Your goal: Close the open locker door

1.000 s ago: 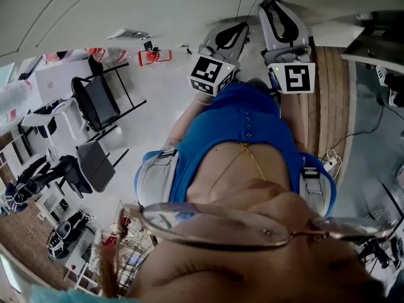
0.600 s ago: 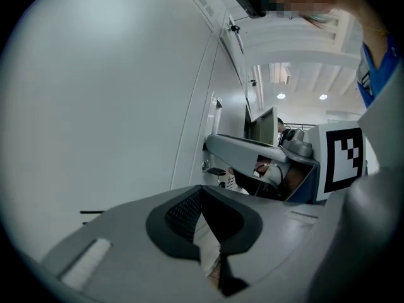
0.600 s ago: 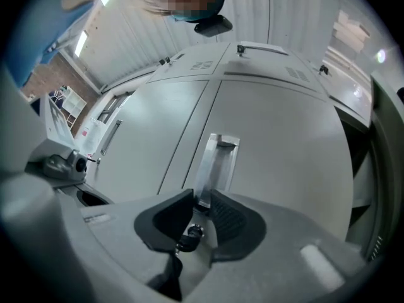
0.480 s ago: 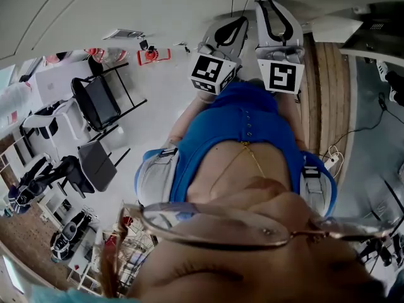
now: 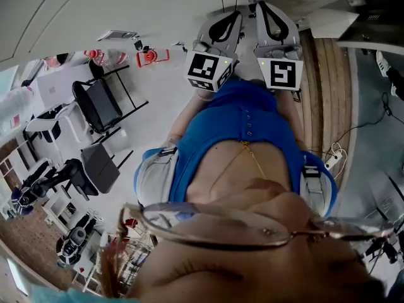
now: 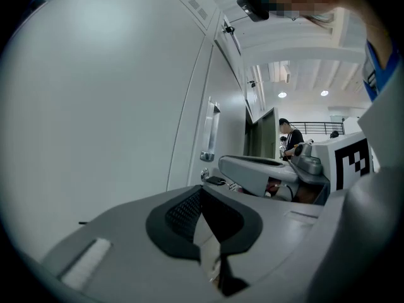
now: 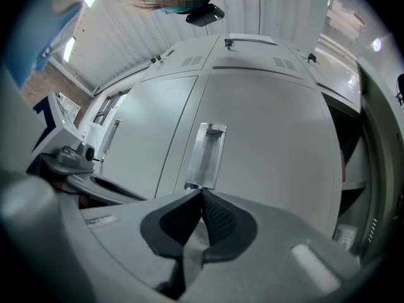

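The grey locker door (image 7: 265, 131) fills the right gripper view, with a recessed metal handle (image 7: 205, 153) at its middle. Its right edge stands off a dark open compartment (image 7: 356, 182). My right gripper (image 7: 201, 193) points at the door just below the handle; its jaws are closing, and the pads meet with nothing between them. My left gripper (image 6: 202, 189) is shut and empty, facing a plain grey door panel (image 6: 95, 106) close by. In the head view both grippers, left gripper (image 5: 221, 27) and right gripper (image 5: 268, 17), are held side by side against the lockers.
A neighbouring door's handle (image 6: 210, 131) and a further open locker door (image 6: 262, 128) show in the left gripper view, with a person (image 6: 290, 137) standing far behind. Folding chairs (image 5: 101, 106), bags and a wooden strip (image 5: 325, 106) surround me on the floor.
In the head view both grippers have moved up toward the lockers, and the right one has shifted left, closer to the left one.
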`<state>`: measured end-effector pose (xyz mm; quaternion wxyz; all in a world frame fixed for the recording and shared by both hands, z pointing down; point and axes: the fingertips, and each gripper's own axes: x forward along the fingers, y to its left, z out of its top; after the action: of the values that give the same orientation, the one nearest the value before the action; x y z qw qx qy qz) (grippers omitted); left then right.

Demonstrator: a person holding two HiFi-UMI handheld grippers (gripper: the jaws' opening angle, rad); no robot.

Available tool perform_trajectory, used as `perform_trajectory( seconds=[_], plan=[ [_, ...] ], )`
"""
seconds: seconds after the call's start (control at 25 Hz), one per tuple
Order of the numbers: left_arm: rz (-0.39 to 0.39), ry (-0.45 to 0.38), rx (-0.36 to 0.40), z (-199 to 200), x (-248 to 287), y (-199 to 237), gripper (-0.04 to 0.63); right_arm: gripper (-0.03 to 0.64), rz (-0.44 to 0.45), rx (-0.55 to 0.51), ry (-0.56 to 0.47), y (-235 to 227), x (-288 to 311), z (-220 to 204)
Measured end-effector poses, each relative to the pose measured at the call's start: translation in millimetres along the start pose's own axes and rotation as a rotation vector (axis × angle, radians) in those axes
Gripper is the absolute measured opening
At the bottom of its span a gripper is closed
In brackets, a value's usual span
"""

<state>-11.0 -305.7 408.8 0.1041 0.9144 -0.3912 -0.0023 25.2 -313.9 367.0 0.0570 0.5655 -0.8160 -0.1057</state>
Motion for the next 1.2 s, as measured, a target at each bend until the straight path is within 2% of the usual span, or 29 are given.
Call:
perform_trajectory(
  seconds=[0.36,0.76,1.08,1.2],
  plan=[
    [0.047,-0.010,0.030,4.1,-1.8,0.1,-0.002,0.002,0.031,0.031,0.048,5.2,-8.8,-10.2],
    [0.066,0.002,0.069,-0.2,-5.5,-0.7,-0.002,0.002,0.045,0.042,0.061,11.4,-14.4,-14.4],
    [0.088,-0.001,0.163,1.6,-7.9,0.4,-0.002,0.002,0.037,0.054,0.069,10.2,-18.2,-14.4],
    [0.082,0.000,0.163,1.0,-7.5,-1.1,-0.002,0.002,0.038,0.051,0.071,10.1,-19.7,-14.8]
  ],
)
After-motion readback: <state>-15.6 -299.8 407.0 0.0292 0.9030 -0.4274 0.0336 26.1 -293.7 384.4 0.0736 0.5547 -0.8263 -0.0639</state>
